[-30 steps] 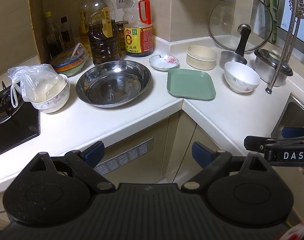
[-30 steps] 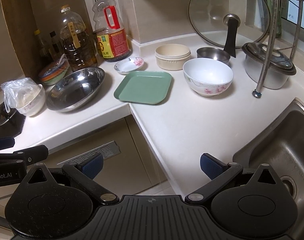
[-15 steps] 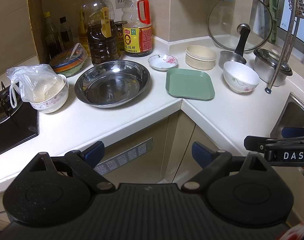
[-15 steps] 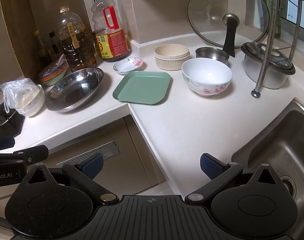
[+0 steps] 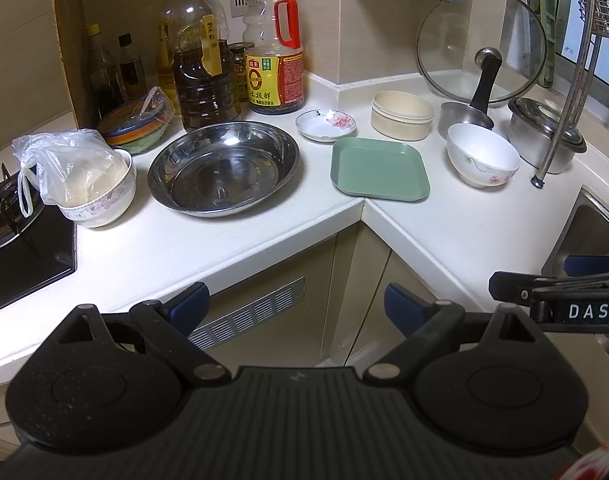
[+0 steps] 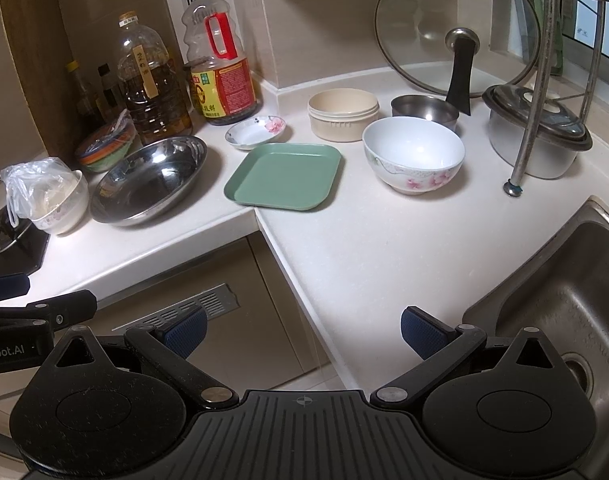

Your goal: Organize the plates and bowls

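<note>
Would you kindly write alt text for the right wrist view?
The open right gripper hovers empty before a white corner counter. On the counter sit a square green plate, a white floral bowl, a round steel basin and a small floral saucer, with a steel sink at right.

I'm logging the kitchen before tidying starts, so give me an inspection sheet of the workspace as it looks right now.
Surface: white corner countertop, mostly bare at the front.
Job's things: green square plate, floral white bowl, small floral saucer, steel basin, beige round container, all apart from one another.
Clutter: oil bottles, bagged bowl, glass lid, lidded pot.
Grippers: left gripper and right gripper open, empty, short of the counter.
Cables: nothing seen.
Surroundings: sink, stove.
</note>
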